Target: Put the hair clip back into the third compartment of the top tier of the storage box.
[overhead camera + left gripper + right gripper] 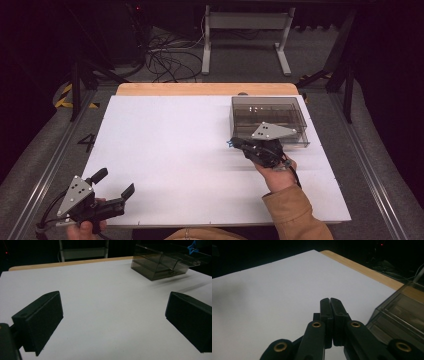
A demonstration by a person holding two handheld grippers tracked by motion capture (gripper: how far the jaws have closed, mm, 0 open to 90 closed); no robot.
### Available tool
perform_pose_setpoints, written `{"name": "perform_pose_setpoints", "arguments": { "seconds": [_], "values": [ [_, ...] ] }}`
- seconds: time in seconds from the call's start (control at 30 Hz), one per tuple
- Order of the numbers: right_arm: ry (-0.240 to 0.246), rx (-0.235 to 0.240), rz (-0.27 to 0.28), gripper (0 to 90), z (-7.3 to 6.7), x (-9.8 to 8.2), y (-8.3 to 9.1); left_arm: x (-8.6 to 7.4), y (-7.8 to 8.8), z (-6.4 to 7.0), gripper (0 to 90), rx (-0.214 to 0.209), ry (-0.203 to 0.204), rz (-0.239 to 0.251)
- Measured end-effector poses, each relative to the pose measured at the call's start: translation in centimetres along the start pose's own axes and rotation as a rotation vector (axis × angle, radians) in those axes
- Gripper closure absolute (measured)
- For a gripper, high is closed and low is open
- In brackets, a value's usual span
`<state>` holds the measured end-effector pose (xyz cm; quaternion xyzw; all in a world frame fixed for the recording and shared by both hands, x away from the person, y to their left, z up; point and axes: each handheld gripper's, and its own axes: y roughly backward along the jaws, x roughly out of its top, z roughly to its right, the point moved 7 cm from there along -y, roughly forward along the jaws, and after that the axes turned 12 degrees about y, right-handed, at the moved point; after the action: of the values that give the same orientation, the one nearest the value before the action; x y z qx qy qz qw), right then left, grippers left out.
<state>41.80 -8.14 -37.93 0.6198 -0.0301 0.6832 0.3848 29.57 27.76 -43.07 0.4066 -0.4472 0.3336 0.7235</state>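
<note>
A small blue star-shaped piece point(231, 144) hangs at the tip of my right gripper point(234, 144), whose jaws are pressed together on it. This is just left of the front corner of a clear smoky plastic box point(295, 120). The left gripper view shows the blue star point(192, 248) in the air above the box point(155, 265). In the right gripper view the right gripper point(330, 300) is shut, the star is hidden, and the box point(402, 312) lies to the right. My left gripper point(115, 183) is open and holds nothing at the table's front left point(113, 298).
A white sheet point(190, 150) covers the table, with a wooden edge point(200, 89) at the back. The box has inner dividers. On the floor beyond are a desk frame point(245, 35) and cables point(165, 55).
</note>
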Motion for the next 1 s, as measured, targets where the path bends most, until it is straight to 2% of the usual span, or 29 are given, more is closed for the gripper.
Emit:
{"name": "perform_pose_setpoints", "arguments": {
  "seconds": [0.5, 1.0],
  "values": [
    [-0.064, -0.085, -0.04, 89.0, 3.3, -1.6, 2.3, 0.0, 0.0, 0.0, 2.2, -0.002, 0.003, 0.0],
    [-0.1, -0.161, -0.097, 89.0, 5.8, -3.4, 4.3, 0.0, 0.0, 0.0, 2.2, 0.002, 0.001, -0.003]
  ]
}}
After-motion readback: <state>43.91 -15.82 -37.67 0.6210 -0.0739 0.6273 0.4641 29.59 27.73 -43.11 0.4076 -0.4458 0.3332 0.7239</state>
